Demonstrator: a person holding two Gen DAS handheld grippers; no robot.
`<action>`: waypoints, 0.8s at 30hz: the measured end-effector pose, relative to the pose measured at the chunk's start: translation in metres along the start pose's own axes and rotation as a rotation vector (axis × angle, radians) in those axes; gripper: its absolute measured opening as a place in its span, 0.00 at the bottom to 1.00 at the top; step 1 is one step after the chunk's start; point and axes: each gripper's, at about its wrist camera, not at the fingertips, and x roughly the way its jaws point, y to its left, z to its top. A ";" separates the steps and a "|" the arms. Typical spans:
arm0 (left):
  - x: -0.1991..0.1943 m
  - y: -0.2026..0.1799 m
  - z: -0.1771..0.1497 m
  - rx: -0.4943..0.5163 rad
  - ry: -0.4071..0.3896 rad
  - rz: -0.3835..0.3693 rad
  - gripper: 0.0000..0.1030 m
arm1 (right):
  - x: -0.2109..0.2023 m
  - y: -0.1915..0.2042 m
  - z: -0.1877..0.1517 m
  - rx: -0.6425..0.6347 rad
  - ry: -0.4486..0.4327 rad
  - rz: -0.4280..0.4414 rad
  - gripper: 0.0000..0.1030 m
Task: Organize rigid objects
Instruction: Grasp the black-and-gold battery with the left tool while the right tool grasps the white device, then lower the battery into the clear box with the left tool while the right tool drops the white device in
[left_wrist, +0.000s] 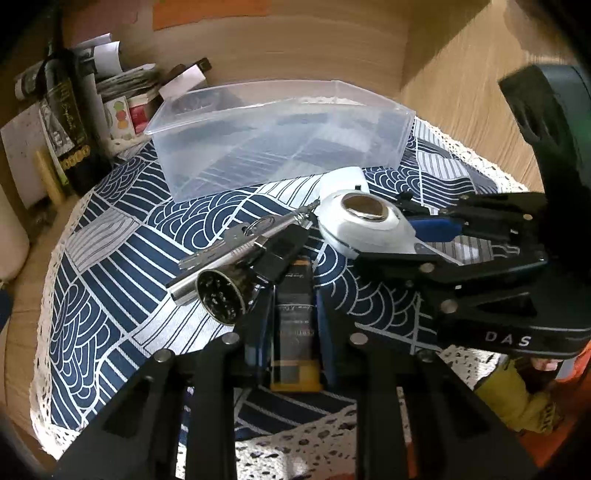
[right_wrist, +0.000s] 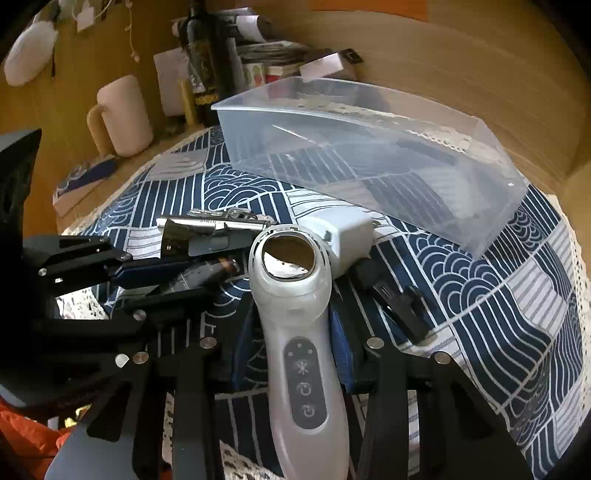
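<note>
A clear plastic bin (left_wrist: 280, 136) (right_wrist: 373, 155) stands empty at the back of the blue patterned cloth (left_wrist: 110, 266). My left gripper (left_wrist: 291, 295) is shut on a dark tube with a gold end (left_wrist: 294, 325); it also shows in the right wrist view (right_wrist: 155, 280). My right gripper (right_wrist: 295, 332) is shut on the handle of a white handheld massager (right_wrist: 295, 332), whose round metal head (left_wrist: 364, 208) points up. A silver flashlight (left_wrist: 218, 288), keys (left_wrist: 236, 240) and a white adapter (right_wrist: 347, 236) lie beside it.
A black clip (right_wrist: 399, 302) lies right of the massager. A dark bottle (right_wrist: 201, 55), papers, and a pink mug (right_wrist: 123, 114) stand beyond the cloth on the wooden table. Wooden walls rise behind.
</note>
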 end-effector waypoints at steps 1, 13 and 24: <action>-0.003 0.003 0.001 -0.012 -0.002 -0.010 0.22 | -0.003 -0.001 0.001 0.006 -0.012 -0.002 0.34; -0.044 0.011 0.037 -0.037 -0.146 -0.004 0.22 | -0.053 -0.019 0.025 0.050 -0.211 -0.066 0.34; -0.062 0.036 0.088 -0.069 -0.258 0.044 0.22 | -0.091 -0.044 0.075 0.071 -0.391 -0.153 0.33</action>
